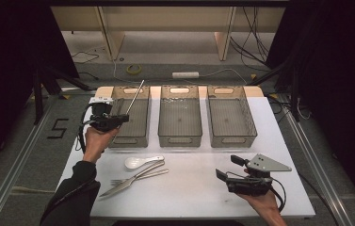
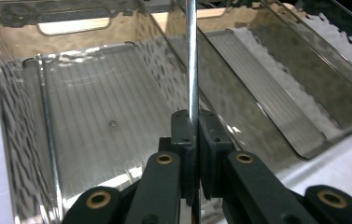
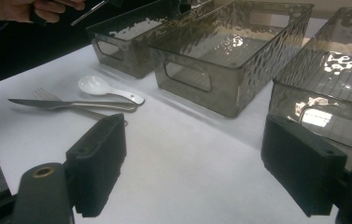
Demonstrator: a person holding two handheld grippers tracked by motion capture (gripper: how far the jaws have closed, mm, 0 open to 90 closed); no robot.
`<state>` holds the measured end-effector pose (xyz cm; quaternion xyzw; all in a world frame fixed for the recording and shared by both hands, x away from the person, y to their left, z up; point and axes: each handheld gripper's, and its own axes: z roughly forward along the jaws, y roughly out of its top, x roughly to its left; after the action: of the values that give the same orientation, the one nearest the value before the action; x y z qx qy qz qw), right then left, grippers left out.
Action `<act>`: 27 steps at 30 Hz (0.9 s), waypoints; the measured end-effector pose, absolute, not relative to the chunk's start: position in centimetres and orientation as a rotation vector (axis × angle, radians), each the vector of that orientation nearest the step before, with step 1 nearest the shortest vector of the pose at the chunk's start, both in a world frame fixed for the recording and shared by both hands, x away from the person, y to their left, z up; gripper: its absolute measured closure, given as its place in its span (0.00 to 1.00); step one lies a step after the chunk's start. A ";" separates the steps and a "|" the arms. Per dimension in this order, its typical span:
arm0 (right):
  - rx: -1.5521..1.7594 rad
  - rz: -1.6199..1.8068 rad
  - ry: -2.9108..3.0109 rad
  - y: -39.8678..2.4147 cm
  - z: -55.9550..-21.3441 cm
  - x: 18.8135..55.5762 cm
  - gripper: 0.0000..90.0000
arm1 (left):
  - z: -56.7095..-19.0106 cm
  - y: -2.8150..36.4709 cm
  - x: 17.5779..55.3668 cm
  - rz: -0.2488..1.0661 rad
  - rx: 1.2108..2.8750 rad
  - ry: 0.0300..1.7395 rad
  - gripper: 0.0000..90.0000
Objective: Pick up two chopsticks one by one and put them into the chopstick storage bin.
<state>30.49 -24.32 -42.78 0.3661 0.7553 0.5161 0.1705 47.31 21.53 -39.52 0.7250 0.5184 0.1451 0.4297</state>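
Note:
My left gripper (image 1: 122, 117) (image 2: 196, 133) is shut on a thin metal rod (image 1: 135, 96) (image 2: 192, 56). It holds the rod over the front left part of the left clear bin (image 1: 129, 140) (image 2: 19, 60), and the rod slants up and away over that bin. A second thin metal rod (image 2: 46, 126) lies along the bin's floor near its left wall. My right gripper (image 1: 227, 167) (image 3: 197, 163) rests in a hand at the front right of the table, jaws wide open with nothing between them.
Three clear bins stand in a row at the back, the middle bin (image 1: 180, 140) (image 3: 220, 100) and the right bin (image 1: 234, 140) (image 3: 313, 93) among them. A white spoon (image 1: 140, 162) (image 3: 100, 87), a fork (image 1: 137, 176) and a knife (image 1: 118, 188) (image 3: 66, 104) lie on the white table (image 1: 194, 188).

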 end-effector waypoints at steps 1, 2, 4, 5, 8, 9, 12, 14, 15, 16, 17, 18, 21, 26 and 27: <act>1.041 1.466 2.147 -24.3 -42.8 30.5 0.26 | -39.6 21.6 47.6 0.367 1.809 1.302 0.95; 1.040 1.467 2.148 -24.3 -42.8 30.5 0.26 | -39.7 21.7 47.8 0.371 1.803 1.308 0.95; 1.039 1.467 2.149 -24.3 -42.8 30.5 0.26 | -39.9 21.7 48.3 0.376 1.808 1.323 0.95; 1.037 1.468 2.148 -24.3 -42.8 30.5 0.26 | -40.0 21.7 48.5 0.382 1.812 1.330 0.95; 1.037 1.474 2.147 -24.3 -42.7 30.5 0.26 | -40.2 21.7 49.1 0.403 1.825 1.346 0.95; 1.037 1.474 2.147 -24.3 -42.7 30.5 0.26 | -40.2 21.8 49.3 0.404 1.822 1.353 0.95; 1.029 1.475 2.152 -24.3 -42.7 30.5 0.26 | -40.2 21.9 49.9 0.415 1.816 1.370 0.95; 1.030 1.477 2.152 -24.3 -42.7 30.5 0.26 | -40.2 22.0 50.3 0.418 1.816 1.385 0.95; 1.030 1.477 2.152 -24.3 -42.7 30.5 0.26 | -40.3 22.1 50.5 0.417 1.815 1.393 0.95; 1.031 1.478 2.152 -24.3 -42.7 30.5 0.26 | -40.4 22.2 50.7 0.422 1.818 1.399 0.95; 1.031 1.478 2.152 -24.3 -42.7 30.5 0.26 | -40.5 22.2 50.9 0.426 1.812 1.408 0.95; 1.027 1.479 2.152 -24.3 -42.7 30.5 0.26 | -40.5 22.3 51.1 0.424 1.810 1.415 0.95; 1.024 1.480 2.155 -24.3 -42.7 30.5 0.26 | -40.8 22.4 51.6 0.435 1.819 1.433 0.95; 1.021 1.480 2.159 -24.3 -42.7 30.5 0.26 | -41.3 22.9 52.1 0.431 1.810 1.464 0.95; 1.018 1.481 2.161 -24.2 -42.7 30.5 0.26 | -41.4 23.0 52.2 0.434 1.807 1.471 0.95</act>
<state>30.46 -24.24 -42.70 0.3571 0.7583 0.5198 0.1649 52.23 22.96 -41.43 0.7063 0.5750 0.1696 0.3765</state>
